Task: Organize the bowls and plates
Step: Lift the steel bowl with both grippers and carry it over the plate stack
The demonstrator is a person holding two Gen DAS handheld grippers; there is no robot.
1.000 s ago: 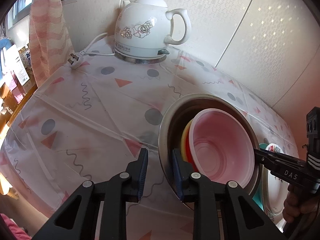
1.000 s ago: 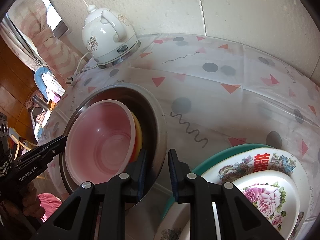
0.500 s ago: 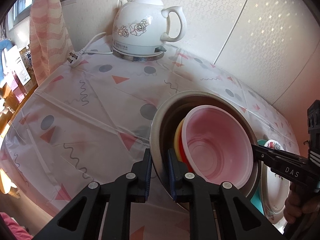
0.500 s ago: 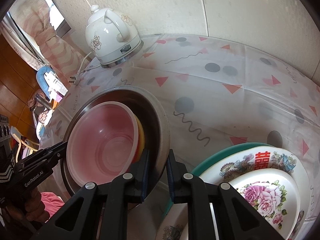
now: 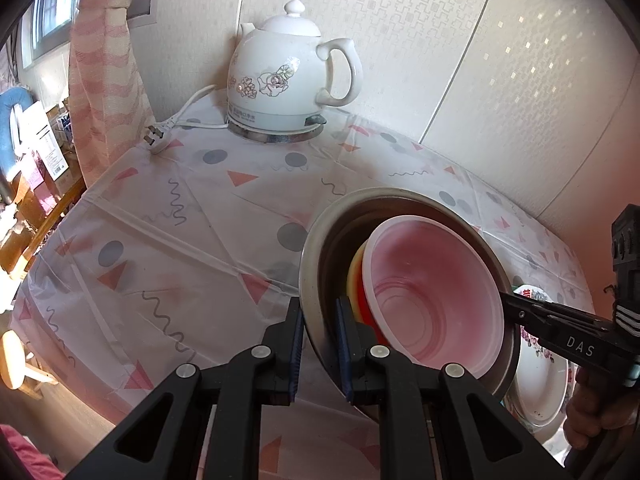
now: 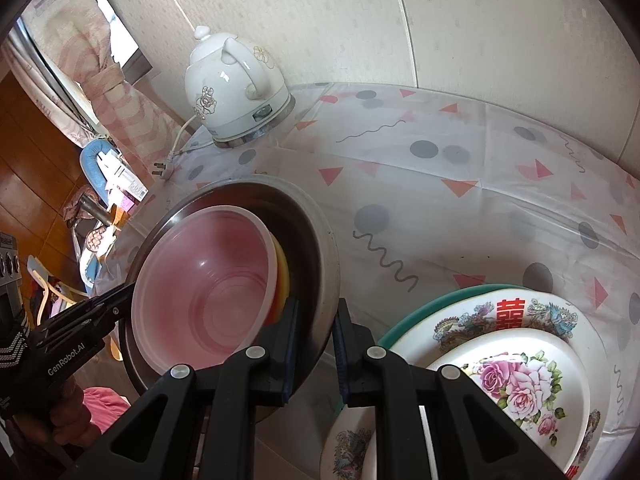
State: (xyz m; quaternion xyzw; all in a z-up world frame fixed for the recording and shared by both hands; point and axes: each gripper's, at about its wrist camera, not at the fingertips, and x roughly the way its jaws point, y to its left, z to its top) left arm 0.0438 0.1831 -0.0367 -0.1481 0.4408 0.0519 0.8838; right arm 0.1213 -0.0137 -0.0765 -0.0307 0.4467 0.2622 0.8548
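While both grippers grasp opposite sides of one rim, the left wrist view shows the left gripper (image 5: 318,346) at lower centre, its jaws nearly closed and pinching the near rim of a steel basin (image 5: 316,240). Nested in the basin are a translucent pink plastic bowl (image 5: 432,292), uppermost, and beneath it a red bowl (image 5: 365,307) and a yellow bowl (image 5: 354,276), of which only the edges show. The basin is tilted, its opening turned towards the camera. At right the right gripper (image 5: 510,300) reaches the basin's far rim, with a hand (image 5: 592,420) below it. Floral plates (image 5: 540,376) lie at lower right, partly hidden behind the basin. A white electric kettle (image 5: 288,80) stands at upper centre on the patterned tablecloth (image 5: 160,220), its plug (image 5: 154,138) lying loose to the left.

Seen from the right wrist view, the right gripper (image 6: 316,344) at lower centre has its jaws nearly closed on the steel basin's (image 6: 320,240) rim. The pink bowl (image 6: 208,280) fills the basin, with yellow (image 6: 284,272) and red edges behind it. At left the left gripper (image 6: 128,294) meets the opposite rim. A stack of floral plates (image 6: 520,380) on a green-rimmed plate (image 6: 420,314) occupies the lower right, just beside the basin. The kettle (image 6: 236,88) stands at upper left.
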